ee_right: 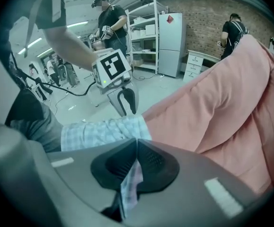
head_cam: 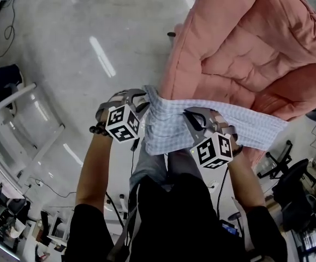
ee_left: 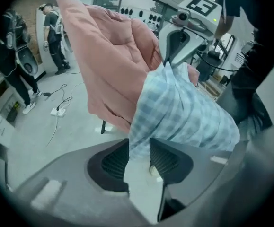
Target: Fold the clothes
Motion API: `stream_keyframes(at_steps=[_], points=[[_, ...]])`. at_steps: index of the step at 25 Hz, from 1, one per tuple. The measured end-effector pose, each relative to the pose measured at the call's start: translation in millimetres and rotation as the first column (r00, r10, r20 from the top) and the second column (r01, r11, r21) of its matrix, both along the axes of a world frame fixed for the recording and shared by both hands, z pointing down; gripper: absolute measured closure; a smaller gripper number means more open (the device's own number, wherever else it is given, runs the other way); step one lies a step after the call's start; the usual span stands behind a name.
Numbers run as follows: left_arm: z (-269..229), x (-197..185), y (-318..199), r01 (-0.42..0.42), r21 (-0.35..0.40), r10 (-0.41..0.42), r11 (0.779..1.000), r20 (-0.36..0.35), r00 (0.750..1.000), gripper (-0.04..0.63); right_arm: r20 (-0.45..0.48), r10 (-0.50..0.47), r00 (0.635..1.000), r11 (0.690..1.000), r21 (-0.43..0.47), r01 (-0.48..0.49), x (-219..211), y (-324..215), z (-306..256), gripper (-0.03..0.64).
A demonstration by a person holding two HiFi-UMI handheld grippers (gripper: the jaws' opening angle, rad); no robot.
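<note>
A pale grey polished floor [head_cam: 65,48] runs under the scene, in a workshop with a brick wall [ee_right: 212,13], white shelving [ee_right: 144,32] and a white fridge [ee_right: 171,41] at the back. Several people stand about there. A power strip [ee_left: 58,110] and its cable lie on the floor, and black office chairs [head_cam: 288,184] stand at the right edge of the head view.

A big pink quilt [head_cam: 245,42] lies heaped ahead of the person and fills the upper right of that view. In front of it a blue and white checked cloth [head_cam: 239,125] is stretched crosswise between the two grippers, its far end lying against the quilt's lower edge.

The left gripper [ee_left: 139,160] points steeply down. Its jaws stand a little apart, and a bunched fold of the checked cloth fills the gap and touches both pads. From there the cloth rises toward the other gripper. The right gripper [ee_right: 137,162] also tilts down. Its jaws are pressed together on a thin fold of the same cloth, and a strip of it hangs out below the pads.

Each gripper carries its marker cube toward the person, the left cube [head_cam: 122,123] and the right cube [head_cam: 212,150], with the person's bare forearms behind them
</note>
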State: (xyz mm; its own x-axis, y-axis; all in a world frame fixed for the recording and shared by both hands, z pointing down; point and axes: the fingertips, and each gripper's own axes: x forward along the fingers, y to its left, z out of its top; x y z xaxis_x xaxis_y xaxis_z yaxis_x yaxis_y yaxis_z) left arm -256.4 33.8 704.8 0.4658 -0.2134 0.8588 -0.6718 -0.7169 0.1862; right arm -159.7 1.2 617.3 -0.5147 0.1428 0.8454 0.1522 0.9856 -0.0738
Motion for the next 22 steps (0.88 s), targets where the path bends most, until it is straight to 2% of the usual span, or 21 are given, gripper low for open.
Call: stream_keyframes(at_steps=[3, 5, 10, 15, 19, 22], points=[[16.8, 0.5, 8.9, -0.163, -0.017, 0.163, 0.986, 0.024, 0.986, 0.432, 0.02, -0.005, 1.0, 1.0, 0.011, 0.005, -0.5, 0.5, 0.5, 0.604], [25.3, -3.7, 10.4, -0.219, -0.032, 0.22, 0.975, 0.035, 0.975, 0.425, 0.031, -0.009, 0.999, 1.0, 0.02, 0.008, -3.0, 1.0, 3.1, 0.604], [32.6, -4.8, 2.3, -0.304, -0.029, 0.305, 0.952, 0.035, 0.952, 0.426, 0.028, 0.012, 1.0, 1.0, 0.013, -0.012, -1.9, 2.1, 9.2, 0.604], [37.1, -5.9, -4.5, -0.362, -0.003, 0.362, 0.932, -0.035, 0.932, 0.428, -0.011, 0.097, 0.995, 0.993, 0.065, -0.096, -11.1, 2.7, 17.2, 0.604], [38.0, 2.2, 2.3, -0.443, -0.002, 0.441, 0.897, -0.084, 0.893, 0.428, -0.047, 0.208, 0.977, 0.976, 0.081, -0.204, -12.6, 2.3, 19.1, 0.604], [34.4, 11.3, 3.7, -0.496, 0.019, 0.494, 0.868, -0.118, 0.861, 0.471, -0.068, 0.301, 0.951, 0.951, 0.092, -0.294, -10.0, 0.1, 16.5, 0.604]])
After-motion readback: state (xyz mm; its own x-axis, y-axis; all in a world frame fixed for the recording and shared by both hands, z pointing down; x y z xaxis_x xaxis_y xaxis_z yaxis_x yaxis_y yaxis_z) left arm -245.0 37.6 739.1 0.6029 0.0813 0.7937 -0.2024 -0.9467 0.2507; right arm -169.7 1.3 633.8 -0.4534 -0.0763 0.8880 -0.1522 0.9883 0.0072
